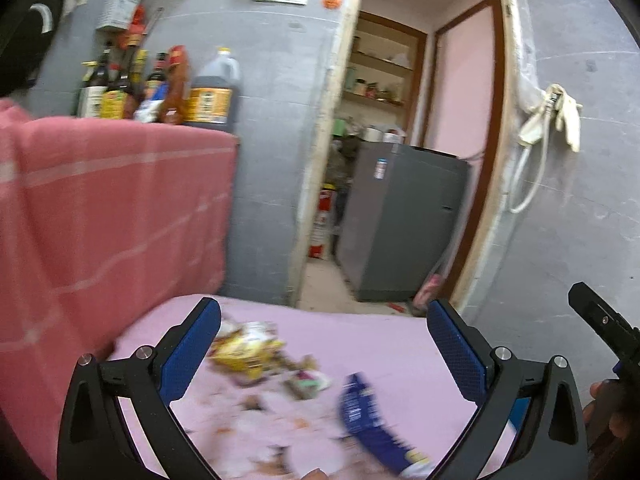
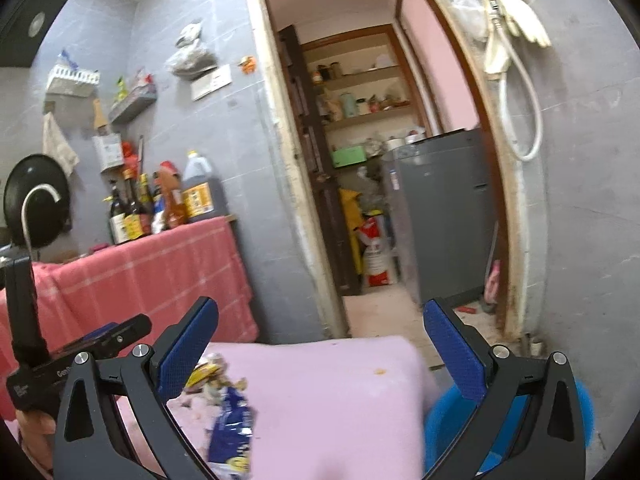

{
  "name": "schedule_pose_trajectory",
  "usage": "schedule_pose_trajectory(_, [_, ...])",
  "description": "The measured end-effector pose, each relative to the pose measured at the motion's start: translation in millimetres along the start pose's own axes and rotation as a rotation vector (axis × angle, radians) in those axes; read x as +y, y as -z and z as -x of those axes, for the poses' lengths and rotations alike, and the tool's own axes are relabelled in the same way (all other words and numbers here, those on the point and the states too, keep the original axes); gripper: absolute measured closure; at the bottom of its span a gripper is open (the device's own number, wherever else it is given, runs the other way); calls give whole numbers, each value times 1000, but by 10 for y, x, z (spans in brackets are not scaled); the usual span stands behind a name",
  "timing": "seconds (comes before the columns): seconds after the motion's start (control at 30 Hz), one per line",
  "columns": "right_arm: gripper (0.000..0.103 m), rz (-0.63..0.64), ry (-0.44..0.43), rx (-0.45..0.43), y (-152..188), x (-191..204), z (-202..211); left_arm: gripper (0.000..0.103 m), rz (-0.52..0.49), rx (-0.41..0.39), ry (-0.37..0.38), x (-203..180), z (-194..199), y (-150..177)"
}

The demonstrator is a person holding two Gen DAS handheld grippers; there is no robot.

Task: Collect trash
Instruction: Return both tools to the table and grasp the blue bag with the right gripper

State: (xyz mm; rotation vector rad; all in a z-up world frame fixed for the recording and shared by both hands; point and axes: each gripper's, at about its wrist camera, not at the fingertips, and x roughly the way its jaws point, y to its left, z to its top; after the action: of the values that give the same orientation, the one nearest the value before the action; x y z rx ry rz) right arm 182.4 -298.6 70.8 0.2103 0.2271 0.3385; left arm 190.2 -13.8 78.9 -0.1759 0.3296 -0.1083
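Both my jaws gaped wide, holding nothing. Wrappers point(image 1: 248, 350) and a blue packet point(image 1: 360, 408) lay on the pink desk point(image 1: 360, 332).

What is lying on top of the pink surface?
On the pink surface lie a yellow wrapper, a blue wrapper and crumbs. Anything beneath the wrappers is covered.

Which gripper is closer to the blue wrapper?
Left. The left gripper is right over the blue wrapper, which lies between its open fingers. The right gripper sits off to the wrapper's right.
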Motion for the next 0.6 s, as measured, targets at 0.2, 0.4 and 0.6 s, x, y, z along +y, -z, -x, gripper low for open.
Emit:
schedule_pose_trajectory(0.2, [0, 16, -43, 114, 227, 282, -267, 2, 1, 27, -76, 446, 129, 180])
schedule_pose_trajectory(0.4, [0, 43, -75, 301, 538, 499, -557, 2, 15, 109, -106, 711, 26, 364])
schedule_pose_trajectory(0.6, [0, 73, -92, 480, 853, 633, -784, 2, 47, 201, -102, 860, -178, 514])
